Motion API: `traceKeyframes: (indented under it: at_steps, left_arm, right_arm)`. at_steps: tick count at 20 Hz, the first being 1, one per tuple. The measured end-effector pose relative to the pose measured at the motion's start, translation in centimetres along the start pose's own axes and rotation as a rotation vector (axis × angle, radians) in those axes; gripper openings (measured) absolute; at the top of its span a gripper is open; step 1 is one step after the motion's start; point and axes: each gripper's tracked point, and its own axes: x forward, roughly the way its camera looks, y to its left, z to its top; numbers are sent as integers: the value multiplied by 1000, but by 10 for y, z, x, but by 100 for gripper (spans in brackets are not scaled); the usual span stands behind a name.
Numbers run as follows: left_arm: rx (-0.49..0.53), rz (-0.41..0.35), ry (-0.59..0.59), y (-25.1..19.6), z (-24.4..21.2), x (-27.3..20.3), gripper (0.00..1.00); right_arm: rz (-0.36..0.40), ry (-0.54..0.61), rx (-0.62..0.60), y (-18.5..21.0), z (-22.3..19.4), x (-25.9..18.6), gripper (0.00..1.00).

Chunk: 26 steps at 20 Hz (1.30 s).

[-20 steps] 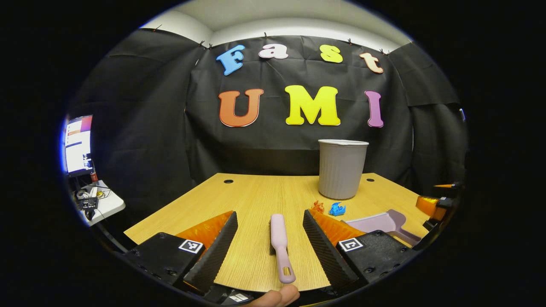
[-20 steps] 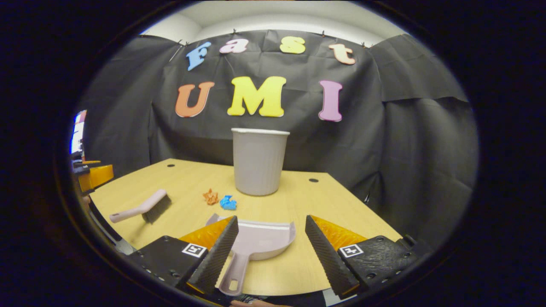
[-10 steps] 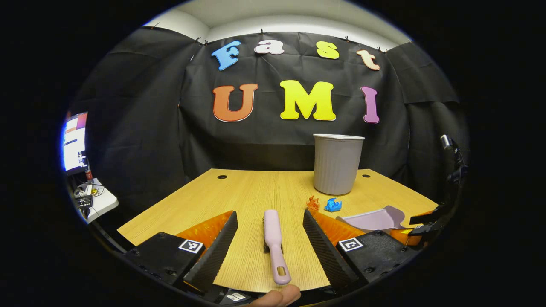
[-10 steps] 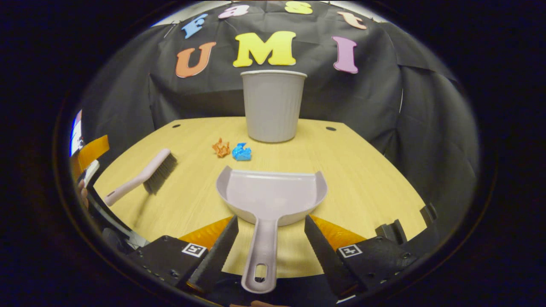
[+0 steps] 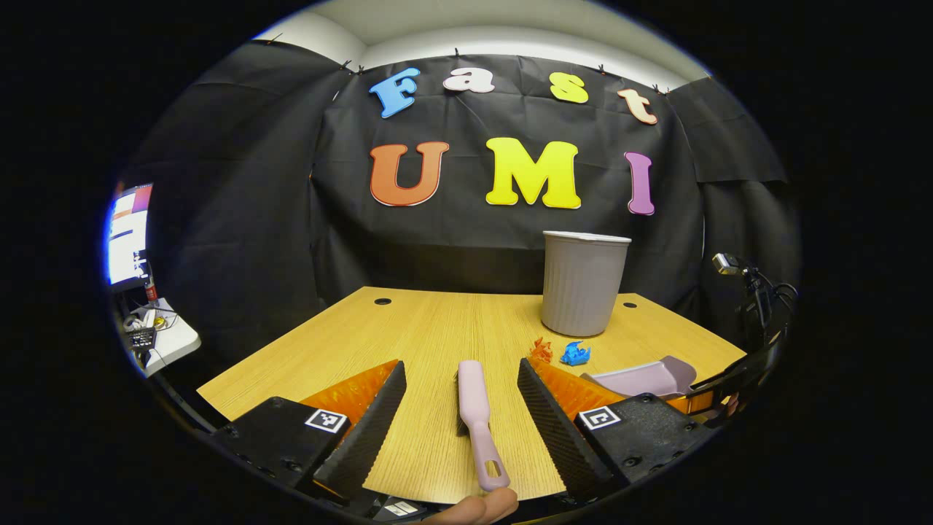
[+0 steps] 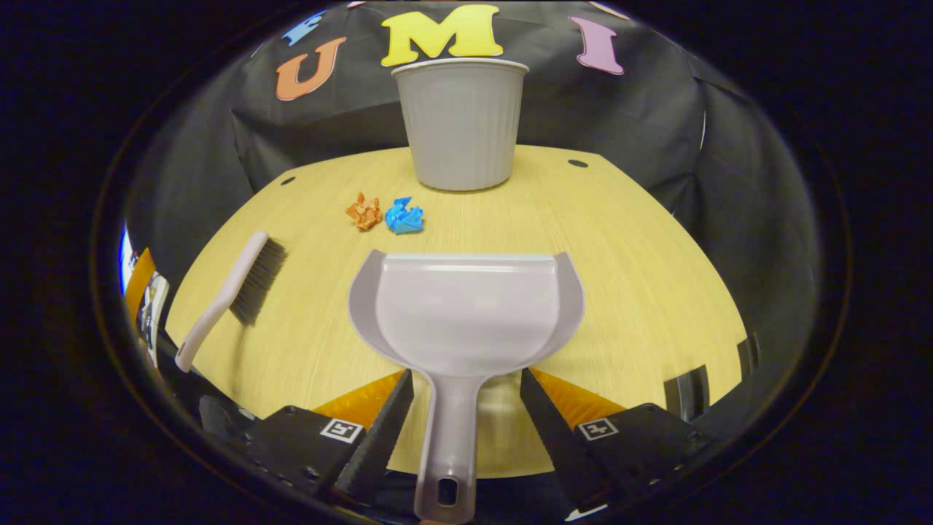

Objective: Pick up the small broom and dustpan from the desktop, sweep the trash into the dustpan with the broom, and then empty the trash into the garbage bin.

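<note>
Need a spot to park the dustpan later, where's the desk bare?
Bare wood runs right of the dustpan and bin, out to the desk edge. The far left corner, beyond the broom, is also free. It is crowded ahead of the dustpan, where orange scrap and blue scrap lie before the bin.

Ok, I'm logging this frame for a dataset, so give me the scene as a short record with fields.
broom: lying flat on the desk, handle between the left gripper fingers, not gripped
dustpan: on the desk, handle between the right gripper fingers, not gripped
trash: orange scrap and blue scrap, side by side ahead of the dustpan
bin: upright, behind the scraps
desk: wooden
</note>
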Motion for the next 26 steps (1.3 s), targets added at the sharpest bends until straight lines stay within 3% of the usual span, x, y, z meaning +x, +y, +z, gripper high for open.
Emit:
traceKeyframes:
  at_steps: [5,7,9,16,21,26]
  left_arm:
    - [10,11,30,13,-11,17,99]
    - [21,17,65,19,-19,25,99]
    - [20,14,108,20,-25,33,99]
    - [47,6,281,20,-42,52,99]
    - [32,-30,547,13,-56,40,99]
    - [-31,-90,930,-19,-92,15,96]
  right_arm:
    - [14,94,25,1,-7,21,86]
    - [32,97,43,-1,-7,28,67]
    - [38,101,45,-4,-2,26,36]
    - [49,60,-28,-17,-2,27,35]
    - [74,-4,-61,-27,2,15,36]
    - [87,-32,-40,-43,2,4,36]
